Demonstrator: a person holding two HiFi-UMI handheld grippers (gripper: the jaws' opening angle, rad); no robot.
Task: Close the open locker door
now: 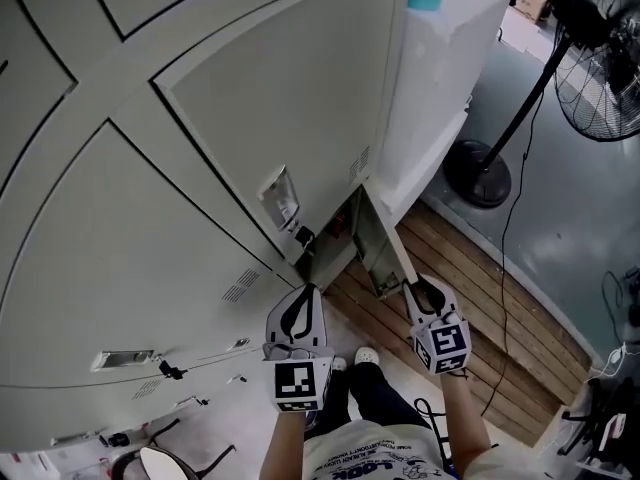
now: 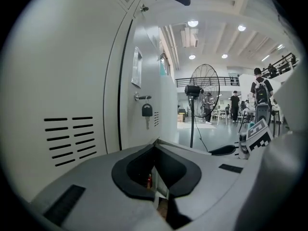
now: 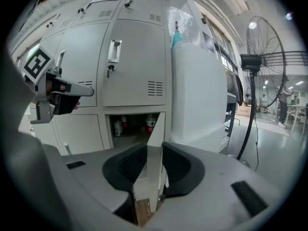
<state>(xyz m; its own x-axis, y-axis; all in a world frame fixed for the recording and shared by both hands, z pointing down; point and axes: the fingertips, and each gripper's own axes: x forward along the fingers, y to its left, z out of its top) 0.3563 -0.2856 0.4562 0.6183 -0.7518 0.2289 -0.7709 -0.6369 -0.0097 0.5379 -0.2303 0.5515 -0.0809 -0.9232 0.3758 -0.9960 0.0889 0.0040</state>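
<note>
Right tongs (image 3: 154, 159) seemingly tight on door (image 3: 157, 124)

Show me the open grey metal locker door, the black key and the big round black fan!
open grey metal locker door (image 3: 155, 153), right gripper view, its front edge.
black key (image 2: 147, 110), left gripper view, its head.
big round black fan (image 2: 211, 81), left gripper view, its wire cage.

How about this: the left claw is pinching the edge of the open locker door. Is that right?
Not quite. It is the right claw that is pinching the edge of the open locker door, not the left one. The right gripper view shows the door's edge standing between its jaws. The left claw holds nothing.
</note>
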